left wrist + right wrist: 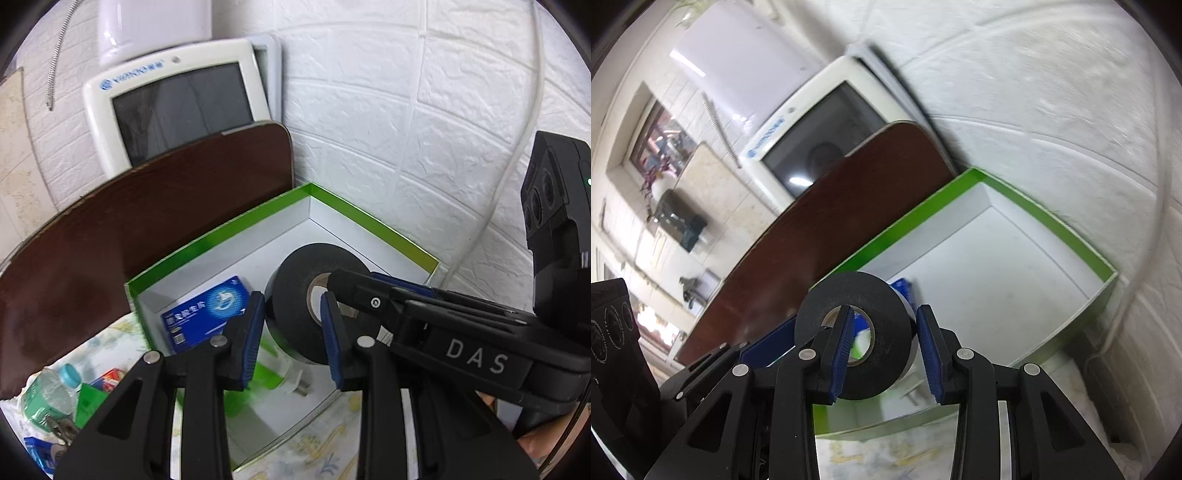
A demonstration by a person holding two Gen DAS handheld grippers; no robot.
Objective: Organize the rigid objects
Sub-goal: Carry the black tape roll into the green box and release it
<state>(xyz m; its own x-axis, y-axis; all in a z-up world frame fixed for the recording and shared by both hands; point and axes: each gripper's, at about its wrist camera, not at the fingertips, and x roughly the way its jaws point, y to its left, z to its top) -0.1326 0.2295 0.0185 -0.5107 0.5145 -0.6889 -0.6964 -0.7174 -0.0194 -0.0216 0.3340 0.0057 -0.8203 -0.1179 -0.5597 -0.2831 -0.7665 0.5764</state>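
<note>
White brick-pattern wall behind green-rimmed box (373,218). Both left tongs (291,334) and right tongs (886,349) clamped on black tape roll (295,291) over the box.

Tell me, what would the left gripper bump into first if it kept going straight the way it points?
Probably nothing new: the left gripper already has the black roll of tape between its jaws. Straight beyond that lies the white floor of the green-rimmed cardboard box, though depth is hard to judge.
</note>
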